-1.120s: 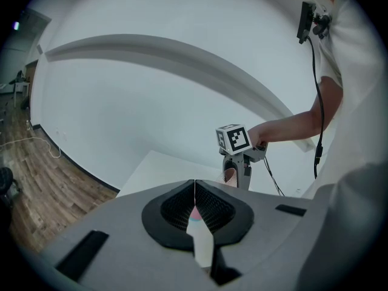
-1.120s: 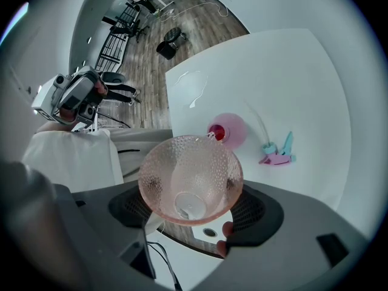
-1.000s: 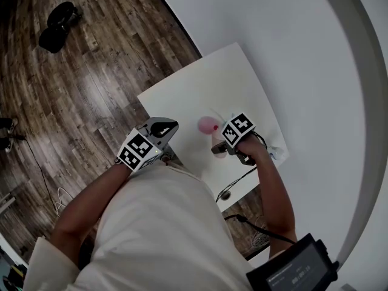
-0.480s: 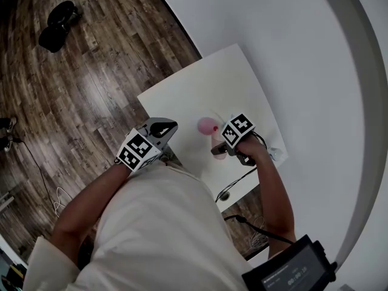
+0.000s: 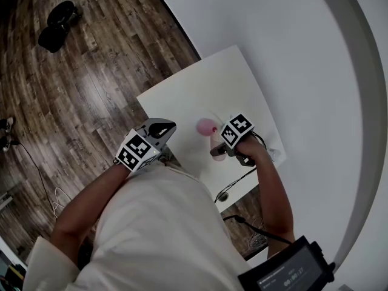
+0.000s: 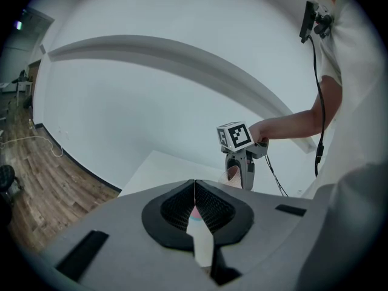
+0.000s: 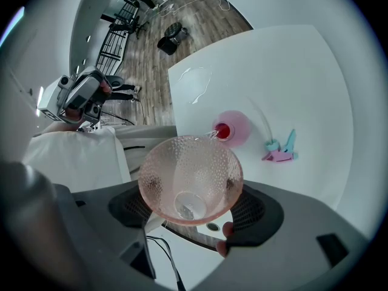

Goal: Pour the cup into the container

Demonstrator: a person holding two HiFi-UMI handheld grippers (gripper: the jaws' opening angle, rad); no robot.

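My right gripper (image 7: 191, 190) is shut on a pink dimpled cup (image 7: 190, 180), tipped forward with its rim over the pink container (image 7: 233, 128). A thin clear stream (image 7: 213, 134) runs from the rim toward the container's red mouth. In the head view the right gripper (image 5: 217, 152) hangs just behind the container (image 5: 207, 125) on the white table (image 5: 206, 77). My left gripper (image 5: 162, 128) is shut with nothing in it, held off the table's near left edge; its jaws (image 6: 194, 190) meet in the left gripper view, which also shows the right gripper (image 6: 241, 168).
A small pink and teal object (image 7: 280, 150) lies on the table to the right of the container. A clear film or puddle (image 7: 197, 80) glints near the far left edge. Cables (image 5: 233, 187) hang off the near edge. Wood floor (image 5: 91, 71) surrounds the table.
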